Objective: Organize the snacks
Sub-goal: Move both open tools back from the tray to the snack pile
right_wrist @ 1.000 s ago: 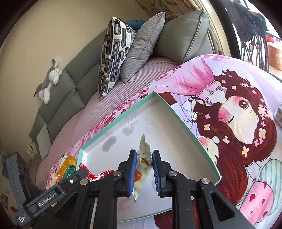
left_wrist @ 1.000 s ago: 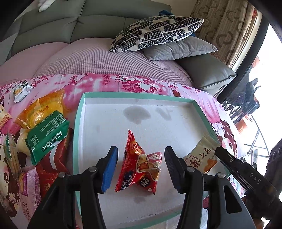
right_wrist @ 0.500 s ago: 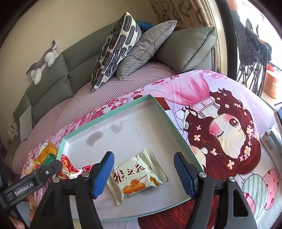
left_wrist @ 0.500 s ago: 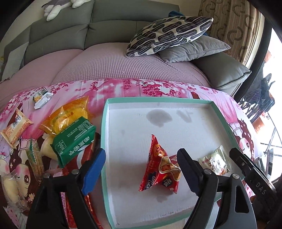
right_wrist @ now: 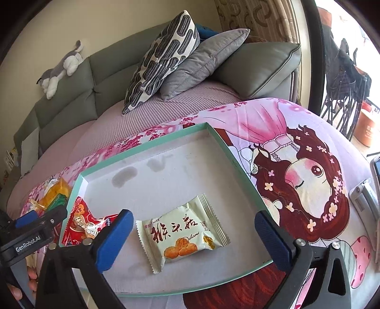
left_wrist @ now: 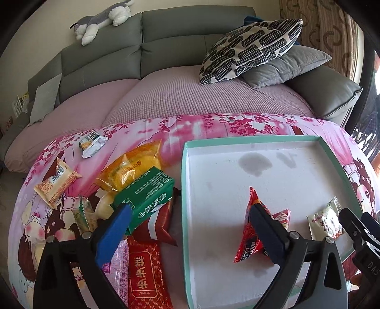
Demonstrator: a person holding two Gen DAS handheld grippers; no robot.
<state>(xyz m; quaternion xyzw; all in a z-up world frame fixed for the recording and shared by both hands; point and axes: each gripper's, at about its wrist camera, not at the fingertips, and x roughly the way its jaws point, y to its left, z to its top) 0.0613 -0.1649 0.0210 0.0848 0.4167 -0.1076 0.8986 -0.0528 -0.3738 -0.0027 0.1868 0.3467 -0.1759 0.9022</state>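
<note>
Right gripper [right_wrist: 193,234]: jaws spread wide and opening, pads clear of everything. Directly between and just beyond its fingers, the cream biscuit packet [right_wrist: 182,234] lies flat on the floor of the shallow white tray with a teal rim [right_wrist: 234,161], touching neither pad. To the left of the left finger, the red snack packet [right_wrist: 82,225] rests in the tray's near-left corner. Left of that, the left gripper's arm crosses the lower-left edge of the view.

Left gripper [left_wrist: 190,225]: jaws likewise spread wide and opening, holding nothing. Its right finger [left_wrist: 268,228] stands in front of the red snack packet [left_wrist: 249,247], which lies in the tray [left_wrist: 184,190]; contact between them cannot be told. Its left finger [left_wrist: 114,233] hangs outside the tray, over the loose snack pile. Right of the right finger, the cream biscuit packet [left_wrist: 325,221] lies near the tray's right wall.

Near the left finger: a red patterned packet [left_wrist: 144,273] closest, then a green biscuit pack [left_wrist: 144,195] lying on a dark red packet [left_wrist: 159,221]. Beyond: a yellow packet [left_wrist: 133,166], an orange-and-white packet [left_wrist: 57,183] to the left, and a small white packet [left_wrist: 91,142] farthest.

All rest on a pink cartoon-print sheet [left_wrist: 209,126]. Beyond it stands a grey sofa [left_wrist: 166,42] with a patterned cushion [left_wrist: 249,50] and a plush toy [left_wrist: 99,21] on the backrest.
</note>
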